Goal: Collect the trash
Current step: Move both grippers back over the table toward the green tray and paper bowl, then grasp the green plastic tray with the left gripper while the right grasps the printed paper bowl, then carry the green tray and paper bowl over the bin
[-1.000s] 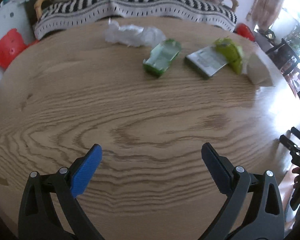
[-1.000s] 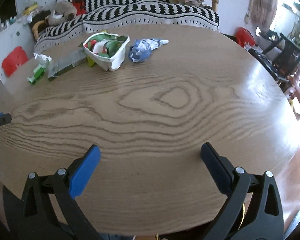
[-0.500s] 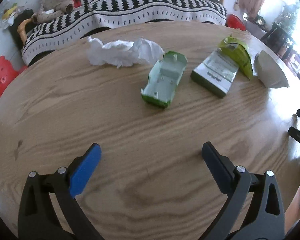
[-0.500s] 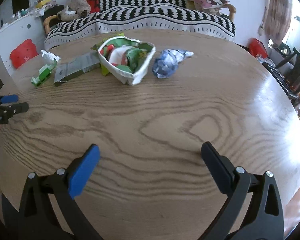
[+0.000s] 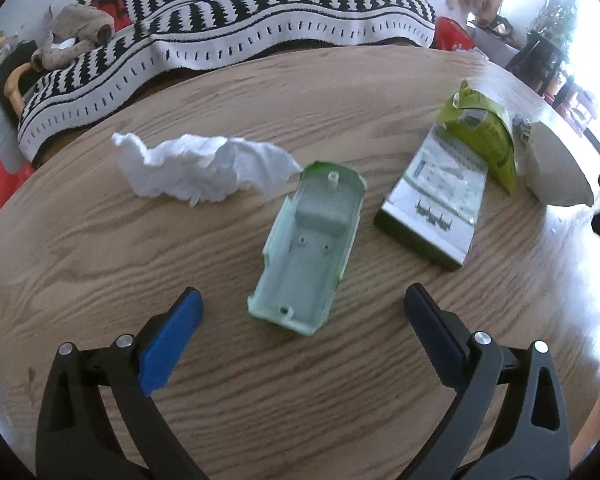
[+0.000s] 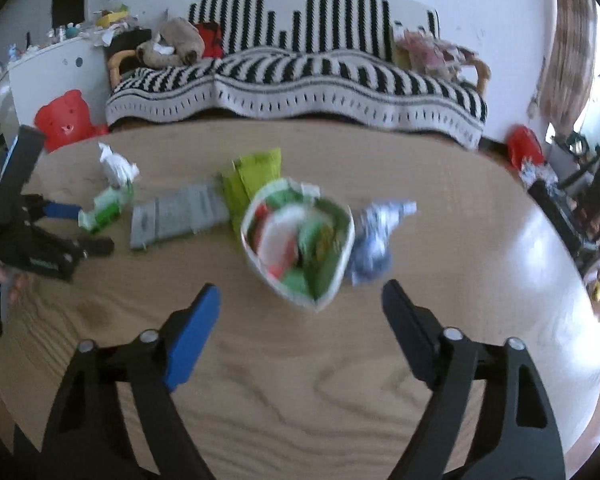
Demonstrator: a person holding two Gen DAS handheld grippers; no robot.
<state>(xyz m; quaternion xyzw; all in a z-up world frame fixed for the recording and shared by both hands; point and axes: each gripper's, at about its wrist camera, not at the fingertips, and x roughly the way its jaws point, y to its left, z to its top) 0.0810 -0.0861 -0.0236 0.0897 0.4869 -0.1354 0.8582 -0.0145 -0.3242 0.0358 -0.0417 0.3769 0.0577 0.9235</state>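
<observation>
- Left gripper (image 5: 302,304): jaws spread wide, nothing clamped, hovering over the wooden table (image 5: 100,264).
- Ahead of its blue left finger lies a crumpled white tissue (image 5: 200,170).
- Straight ahead, just beyond the fingertips and centred on the gap, sits a pale green plastic tray (image 5: 310,248), open side up.
- Ahead of the right finger lies a flat grey carton (image 5: 436,208), a lime-green wrapper (image 5: 484,136) resting on its far end.
- Right gripper (image 6: 300,300): jaws closing, nothing between them.
- Just ahead of its gap stands a white paper container (image 6: 300,240) filled with red and green scraps.
- A crumpled blue-and-white wrapper (image 6: 374,240) touches the container's right side, ahead of the right finger.
</observation>
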